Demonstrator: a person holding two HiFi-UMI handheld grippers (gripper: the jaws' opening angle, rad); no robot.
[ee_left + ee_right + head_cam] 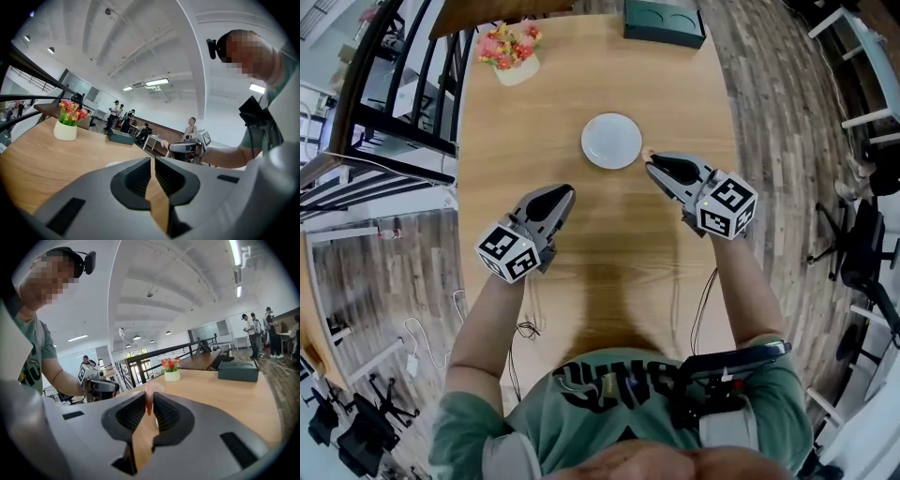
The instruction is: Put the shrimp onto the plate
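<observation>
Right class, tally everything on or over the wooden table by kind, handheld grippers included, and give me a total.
Grippers: 2 (left gripper, right gripper)
White plate: 1
Shrimp, pinched in the right gripper: 1
Flower pot: 1
Dark green box: 1
Total: 6

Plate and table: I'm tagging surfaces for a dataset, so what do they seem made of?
Plate: white, smooth, faintly glossy, probably ceramic, though plastic is possible. Table: light wood or wood-look laminate, matte; grain streaks run along it.
</observation>
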